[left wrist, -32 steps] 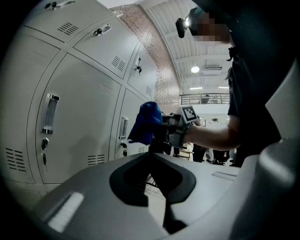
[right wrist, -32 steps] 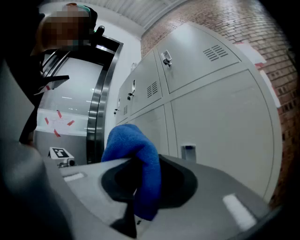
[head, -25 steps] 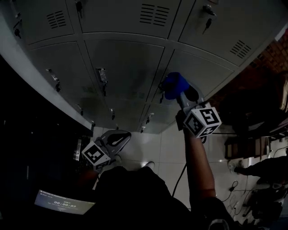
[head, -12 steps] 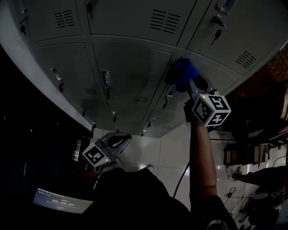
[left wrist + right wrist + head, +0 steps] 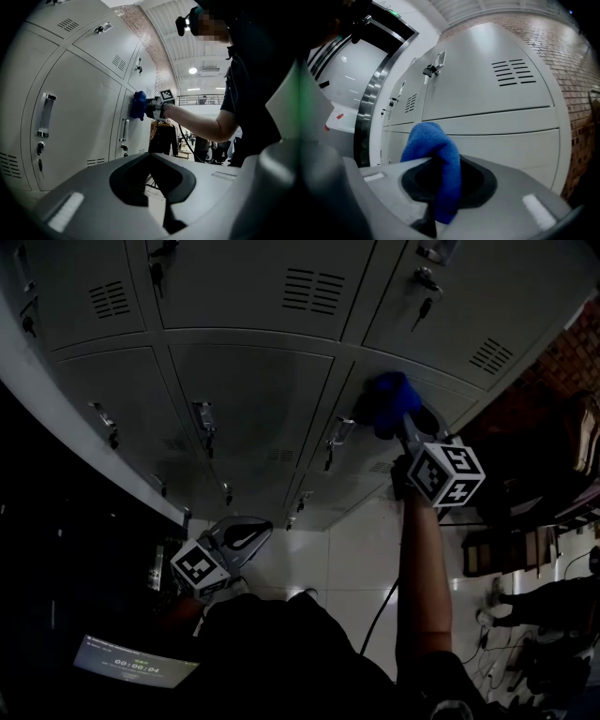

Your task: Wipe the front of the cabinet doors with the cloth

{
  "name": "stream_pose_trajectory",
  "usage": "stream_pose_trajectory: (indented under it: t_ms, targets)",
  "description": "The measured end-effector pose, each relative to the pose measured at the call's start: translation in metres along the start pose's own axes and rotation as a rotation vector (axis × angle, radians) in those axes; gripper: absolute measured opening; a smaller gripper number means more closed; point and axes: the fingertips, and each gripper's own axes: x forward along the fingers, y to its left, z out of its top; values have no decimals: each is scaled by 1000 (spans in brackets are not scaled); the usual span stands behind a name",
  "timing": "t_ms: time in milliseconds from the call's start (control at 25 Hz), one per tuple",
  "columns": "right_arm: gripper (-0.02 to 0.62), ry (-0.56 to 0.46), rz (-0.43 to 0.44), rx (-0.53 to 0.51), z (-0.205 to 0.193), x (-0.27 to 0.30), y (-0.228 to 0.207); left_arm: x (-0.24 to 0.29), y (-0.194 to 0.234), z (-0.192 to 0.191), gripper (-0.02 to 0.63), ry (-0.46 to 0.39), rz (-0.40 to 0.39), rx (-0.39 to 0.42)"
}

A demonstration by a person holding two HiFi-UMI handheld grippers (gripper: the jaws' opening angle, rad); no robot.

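R claw (image 5: 405, 423) is clamping blue cloth (image 5: 386, 397), pressing it vs cabinet door (image 5: 375, 454). L claw (image 5: 242, 538) is hanging low, jaws together w/ nothing between.

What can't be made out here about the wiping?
- Door surface under the cloth: head view, covered by the cloth and right gripper.
- Streaks on the cabinet doors: head view too dark.
- Door ahead of the jaws: right gripper view, cloth blocks it.
- Screen text: head view, too small and dim.
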Motion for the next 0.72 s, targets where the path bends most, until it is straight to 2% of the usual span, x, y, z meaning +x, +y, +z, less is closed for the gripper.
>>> stream_pose_trajectory:
  t_ms: [240,720]
  targets:
    - [69,8,-77,12,0,-23,-43,9,-1,5,-5,-9,-20,8]
    - [69,-27,-354,75,1,-92,-159,18,-5,5,-5,-6,-43,13]
